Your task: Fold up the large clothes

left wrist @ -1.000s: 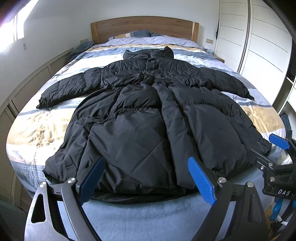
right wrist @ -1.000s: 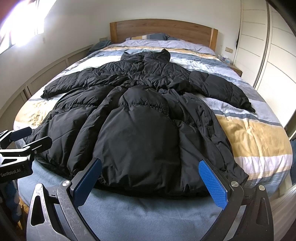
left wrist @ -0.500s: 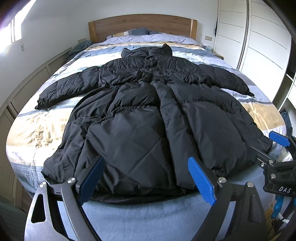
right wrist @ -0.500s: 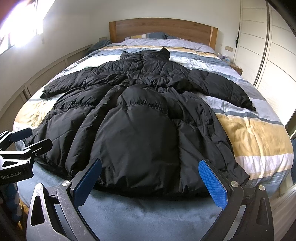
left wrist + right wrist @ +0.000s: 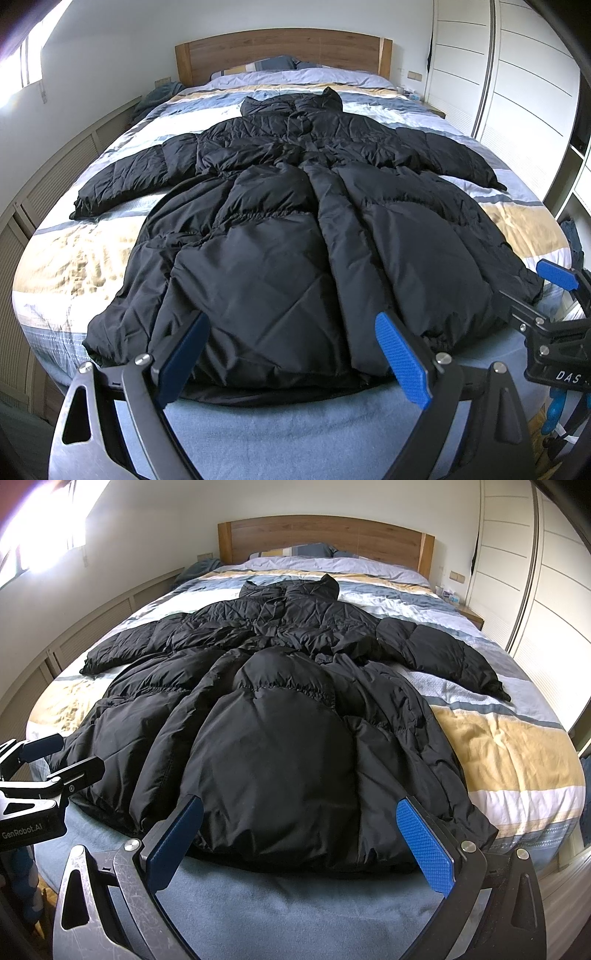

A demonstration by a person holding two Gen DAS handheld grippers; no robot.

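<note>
Black puffer coat (image 5: 295,236) lies lengthwise on the bed (image 5: 74,251), hood toward the headboard (image 5: 280,48); both hand-held grippers, left (image 5: 291,358) and right (image 5: 299,842), gape wide at its hem.

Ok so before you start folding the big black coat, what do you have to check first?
1. Left gripper open and holding nothing: ok.
2. Right gripper open and holding nothing: ok.
3. Black coat lying spread out on the bed: ok, though puffy and wrinkled.
4. Both sleeves out to the sides, left sleeve and right sleeve: ok.
5. Hem close in front of both grippers, not yet gripped: ok.
6. Anything hidden under the coat: cannot tell.
</note>
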